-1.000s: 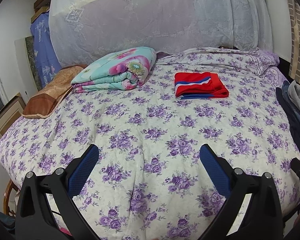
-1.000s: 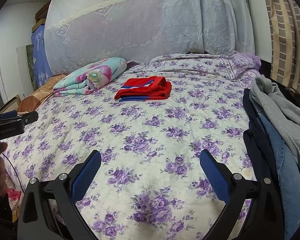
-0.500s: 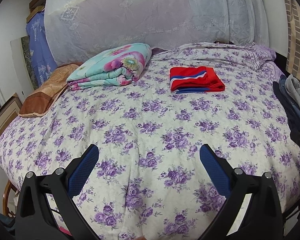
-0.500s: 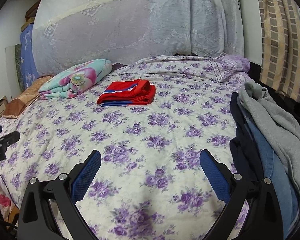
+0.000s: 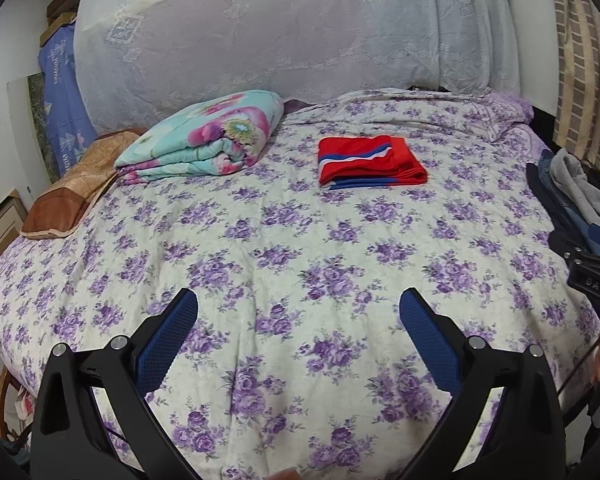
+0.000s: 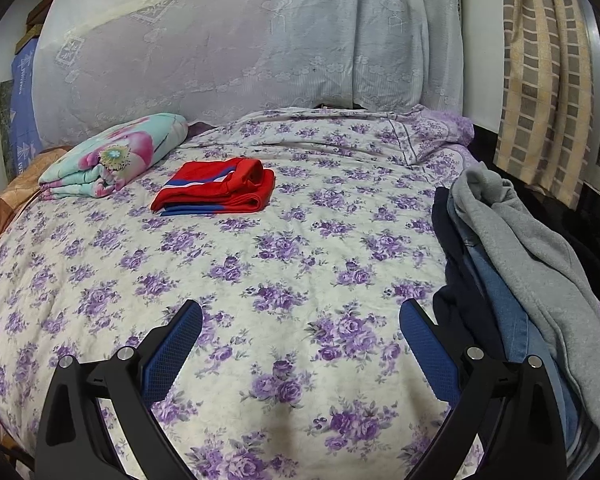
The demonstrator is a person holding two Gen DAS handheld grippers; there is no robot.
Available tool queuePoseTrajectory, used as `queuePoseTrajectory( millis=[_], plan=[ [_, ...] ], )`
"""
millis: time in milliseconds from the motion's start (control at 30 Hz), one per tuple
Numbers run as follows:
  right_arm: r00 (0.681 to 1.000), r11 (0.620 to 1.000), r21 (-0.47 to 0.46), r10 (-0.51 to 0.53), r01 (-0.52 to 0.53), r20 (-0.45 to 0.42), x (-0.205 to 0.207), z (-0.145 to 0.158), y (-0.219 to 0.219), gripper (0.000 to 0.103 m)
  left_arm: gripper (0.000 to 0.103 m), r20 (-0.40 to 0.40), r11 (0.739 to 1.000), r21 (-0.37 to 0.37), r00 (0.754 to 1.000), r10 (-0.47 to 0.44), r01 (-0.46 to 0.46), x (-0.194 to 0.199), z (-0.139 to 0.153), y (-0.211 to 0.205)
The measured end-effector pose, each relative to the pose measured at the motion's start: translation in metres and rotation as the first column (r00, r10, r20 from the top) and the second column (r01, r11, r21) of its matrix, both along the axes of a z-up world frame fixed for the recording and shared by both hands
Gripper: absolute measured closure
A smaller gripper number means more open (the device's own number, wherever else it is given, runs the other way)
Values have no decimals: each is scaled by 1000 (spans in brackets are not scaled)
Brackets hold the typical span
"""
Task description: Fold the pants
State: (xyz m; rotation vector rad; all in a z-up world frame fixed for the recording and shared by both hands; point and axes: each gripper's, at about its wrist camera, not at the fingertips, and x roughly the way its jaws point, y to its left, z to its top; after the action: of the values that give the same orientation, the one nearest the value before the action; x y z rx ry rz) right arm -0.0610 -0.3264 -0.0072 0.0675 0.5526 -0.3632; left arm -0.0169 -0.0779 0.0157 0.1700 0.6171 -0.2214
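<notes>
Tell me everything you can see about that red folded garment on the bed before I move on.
The red garment is folded into a flat, roughly rectangular bundle, red fabric with a white and blue stripe across the top and blue showing along the near edge. It looks like smooth sportswear cloth. It lies on the floral bedspread, toward the headboard end, apart from the folded floral quilt on its left. Nothing rests on it; neither gripper touches it.

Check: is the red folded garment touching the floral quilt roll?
Apart. The left wrist view shows bedspread between the red folded garment and the floral quilt roll.
</notes>
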Motion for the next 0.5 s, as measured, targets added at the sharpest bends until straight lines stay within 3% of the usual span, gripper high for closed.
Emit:
queuePoseTrajectory(
  millis=[267, 500],
  plan=[
    [1000, 1000, -12, -1, 1, 0, 1, 0, 4, 3, 4, 17, 1000, -24, 1000, -8, 8, -3, 2, -2],
    [1000, 1000, -10, -5, 5, 2, 2, 1, 1, 3, 4, 22, 998, 49, 999, 30, -31, -1, -4, -8]
  ],
)
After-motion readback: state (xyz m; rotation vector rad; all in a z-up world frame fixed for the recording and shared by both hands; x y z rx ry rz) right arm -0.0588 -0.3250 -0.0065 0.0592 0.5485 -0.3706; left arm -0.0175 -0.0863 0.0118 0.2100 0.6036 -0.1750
